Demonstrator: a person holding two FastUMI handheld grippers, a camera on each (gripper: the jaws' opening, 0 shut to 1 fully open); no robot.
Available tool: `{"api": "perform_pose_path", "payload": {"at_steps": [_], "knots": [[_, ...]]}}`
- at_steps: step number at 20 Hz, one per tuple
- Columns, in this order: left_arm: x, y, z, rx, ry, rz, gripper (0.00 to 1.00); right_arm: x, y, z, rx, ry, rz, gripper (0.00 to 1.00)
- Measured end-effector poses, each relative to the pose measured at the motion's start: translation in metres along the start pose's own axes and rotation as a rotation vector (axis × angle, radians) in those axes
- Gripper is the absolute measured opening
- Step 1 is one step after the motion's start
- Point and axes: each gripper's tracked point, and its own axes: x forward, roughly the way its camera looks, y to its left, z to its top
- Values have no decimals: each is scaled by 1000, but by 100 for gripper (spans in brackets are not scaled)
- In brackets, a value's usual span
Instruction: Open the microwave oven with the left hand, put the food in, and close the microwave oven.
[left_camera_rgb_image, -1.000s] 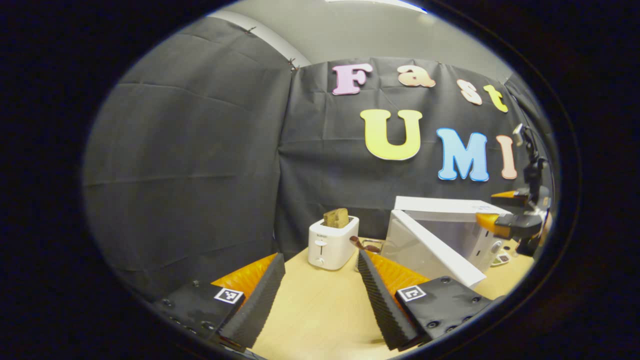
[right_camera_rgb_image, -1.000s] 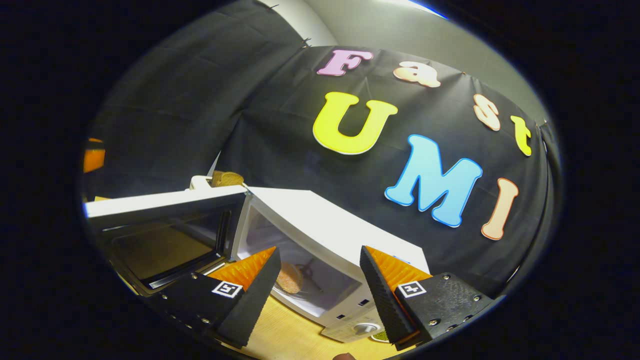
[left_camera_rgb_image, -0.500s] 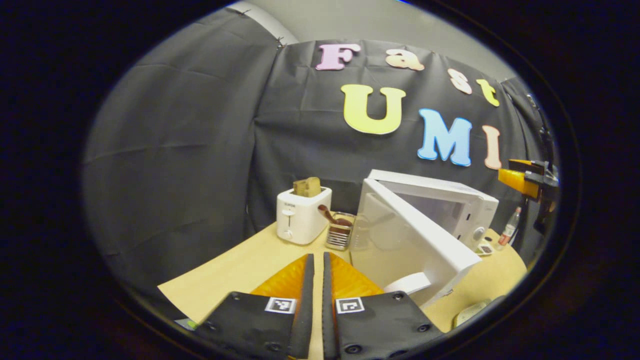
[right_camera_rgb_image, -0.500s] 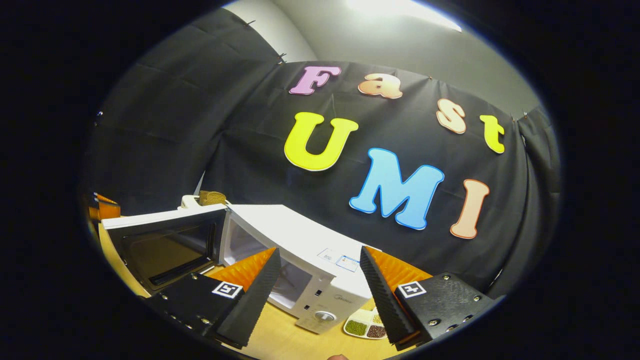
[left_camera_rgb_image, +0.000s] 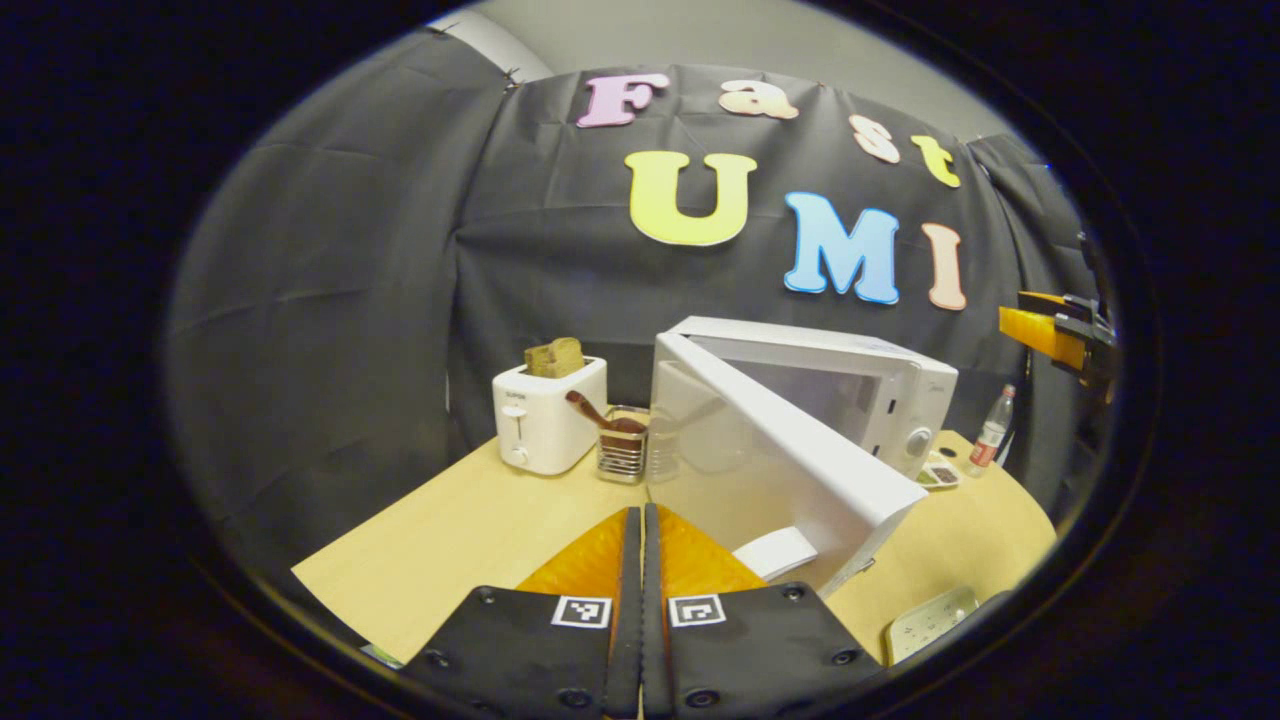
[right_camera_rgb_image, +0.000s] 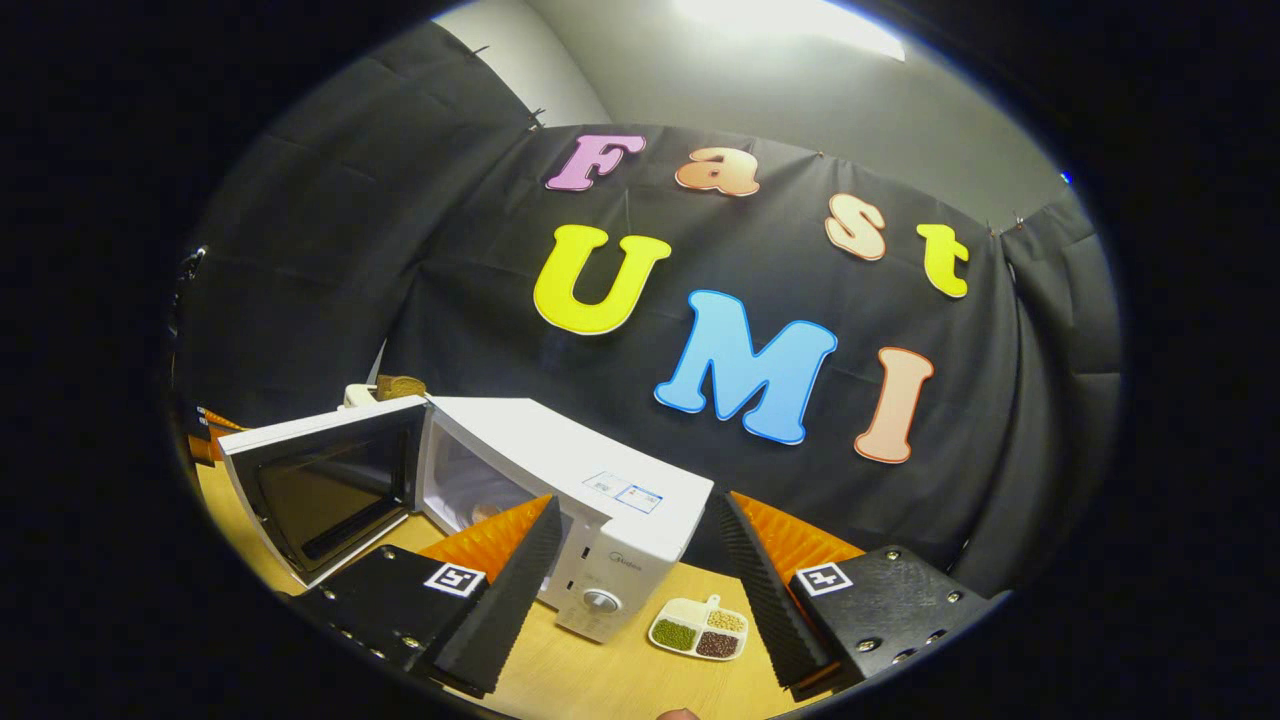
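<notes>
Left gripper view: left gripper (left_camera_rgb_image: 640, 520) is clenched, fingers pressed flat together with nothing between them, hovering above the desk (left_camera_rgb_image: 450, 540) just in front of the microwave door (left_camera_rgb_image: 770, 470). Door stands swung wide open, its outer white face toward this camera. Microwave (left_camera_rgb_image: 850, 390) sits at the back right of the desk. A white toaster (left_camera_rgb_image: 545, 415) with a bread slice (left_camera_rgb_image: 555, 357) sticking out of its slot stands to its left; between the two sit a small wire basket (left_camera_rgb_image: 622, 455) with a brown utensil in it and a clear glass container touching the door's hinge side. A bottle with a red label (left_camera_rgb_image: 990, 430) stands right of the microwave; label text is too small to read. A white power strip (left_camera_rgb_image: 925, 622) lies at the desk's near right edge. Toaster carries a small dark word on its front, not legible.

Right gripper view: right gripper (right_camera_rgb_image: 640, 560) is released, fingers spread wide, empty. Between them shows the microwave's control panel with a round knob (right_camera_rgb_image: 602, 600). Brand word above the knob is too small to read reliably. Top of the microwave has a sticker (right_camera_rgb_image: 622, 490), text illegible. Food (right_camera_rgb_image: 485, 513) sits inside the open cavity, partly hidden behind the near finger. A white divided dish (right_camera_rgb_image: 698, 630) with green, tan and dark beans lies on the desk just right of the microwave.
</notes>
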Motion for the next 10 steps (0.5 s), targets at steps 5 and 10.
{"api": "perform_pose_path", "payload": {"at_steps": [5,10], "knots": [[13,-46,7,8,-2,-114,7,-16,-15,-5,22,22,-44,97],[32,-94,12,26,4,-243,7,-33,-28,-8,37,45,-101,97]]}}
